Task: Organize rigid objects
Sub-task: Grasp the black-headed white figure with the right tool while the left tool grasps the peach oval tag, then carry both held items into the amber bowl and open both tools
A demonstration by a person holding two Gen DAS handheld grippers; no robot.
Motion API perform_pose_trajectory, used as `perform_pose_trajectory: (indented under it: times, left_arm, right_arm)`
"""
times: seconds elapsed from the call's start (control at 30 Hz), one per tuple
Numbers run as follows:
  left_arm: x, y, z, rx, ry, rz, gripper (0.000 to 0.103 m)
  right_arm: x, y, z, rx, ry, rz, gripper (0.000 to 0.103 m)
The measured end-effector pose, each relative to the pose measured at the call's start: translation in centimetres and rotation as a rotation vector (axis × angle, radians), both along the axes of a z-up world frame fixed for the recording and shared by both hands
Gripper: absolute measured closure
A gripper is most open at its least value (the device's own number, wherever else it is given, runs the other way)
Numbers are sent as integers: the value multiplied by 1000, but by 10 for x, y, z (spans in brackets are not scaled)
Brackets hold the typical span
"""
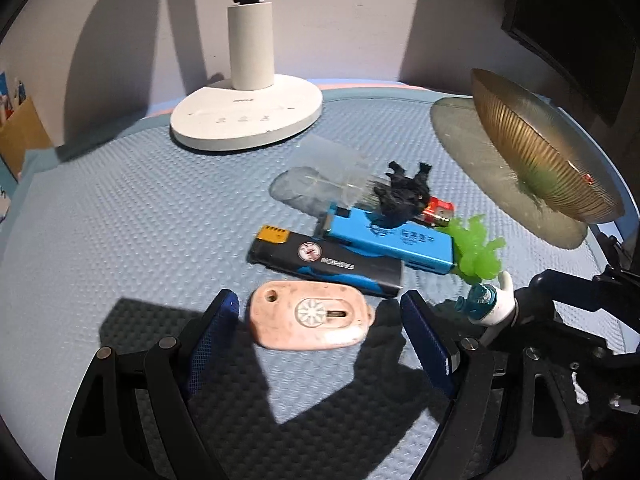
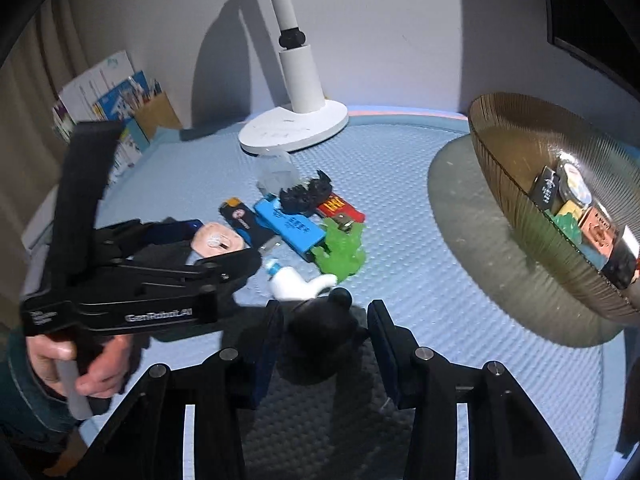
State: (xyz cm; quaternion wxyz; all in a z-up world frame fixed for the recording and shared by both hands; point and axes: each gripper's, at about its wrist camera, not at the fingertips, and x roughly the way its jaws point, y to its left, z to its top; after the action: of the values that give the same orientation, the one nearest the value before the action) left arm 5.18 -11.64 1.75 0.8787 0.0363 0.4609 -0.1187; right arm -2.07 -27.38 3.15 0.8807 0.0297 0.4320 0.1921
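Bowl [image 2: 520, 184] partly filled, roughly 8 items left on table [image 1: 120, 220]; left tool [image 1: 316, 320] spread around pink cutter [image 1: 310, 316], right tool [image 2: 324, 336] spread around black figurine [image 2: 324, 324].

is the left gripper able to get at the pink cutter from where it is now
Probably yes: the left gripper is open with the pink cutter lying flat between its fingers, nothing in between; the black lighter lies just beyond.

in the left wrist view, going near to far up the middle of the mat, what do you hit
left gripper → pink oval tool → black lighter → blue lighter → clear plastic cup → white lamp base
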Motion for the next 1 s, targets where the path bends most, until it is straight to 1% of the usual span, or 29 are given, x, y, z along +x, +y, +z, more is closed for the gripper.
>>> perform_pose_trajectory:
  times: [0.03, 0.1, 0.17, 0.23, 0.3, 0.33, 0.37, 0.43, 0.5, 0.57, 0.63, 0.67, 0.7, 0.77, 0.8, 0.83, 0.9, 0.93, 0.97, 1.0]
  left_arm:
    - [-1, 3, 0, 4, -3, 0, 36]
    - [-6, 13, 1, 19, -2, -10, 43]
    - [-13, 31, 3, 16, 2, -5, 43]
    - [-19, 52, 4, 23, 2, 23, 43]
    - [-24, 74, 5, 20, 8, 58, 43]
    - [-24, 81, 6, 6, 15, 62, 43]
    - [-25, 87, 7, -18, 25, 59, 43]
    - [-22, 88, 12, -59, 35, 52, 42]
    - [-15, 83, 13, -85, 38, 34, 38]
    - [-7, 69, 12, -57, 26, 13, 38]
    - [3, 58, 5, -18, 29, 2, 38]
    - [7, 55, 3, -11, 28, 2, 39]
    - [7, 53, 3, 1, 7, 4, 42]
    - [7, 52, 3, 10, -6, 0, 52]
    - [6, 52, 4, 5, -13, -4, 66]
    - [6, 52, 4, 2, -17, -10, 69]
    - [4, 53, 5, -3, -21, -8, 69]
    - [2, 55, 5, -12, -22, -5, 69]
    - [1, 56, 6, -27, -18, -2, 69]
    - [-1, 57, 7, -43, -14, -3, 69]
  right_arm:
    - [-1, 0, 1, 8, 1, -2, 60]
    - [-3, 0, 2, 19, 2, -2, 60]
    - [-8, -2, 4, 46, 1, 8, 60]
    - [-13, -4, 7, 80, 4, 30, 60]
    - [-15, -3, 7, 86, 11, 40, 46]
    - [-17, -3, 8, 83, 4, 38, 36]
    - [-19, -3, 8, 74, -9, 34, 35]
    - [-22, -2, 9, 53, -20, 35, 35]
    - [-21, -3, 7, 29, -17, 18, 34]
    - [-17, -7, 3, 14, 0, -2, 29]
    - [-11, -8, -1, -3, 24, -17, 28]
    - [-8, -7, -3, -6, 32, -19, 27]
    - [-6, -6, -5, -7, 40, -20, 27]
    - [-1, -1, -8, -14, 51, -17, 27]
    - [1, 2, -9, -24, 49, -23, 27]
    - [3, 7, -10, -35, 49, -24, 27]
    - [5, 14, -10, -43, 45, -21, 28]
    - [5, 20, -11, -74, 40, -36, 33]
    - [6, 24, -12, -104, 41, -45, 46]
    - [6, 26, -14, -128, 47, -49, 50]
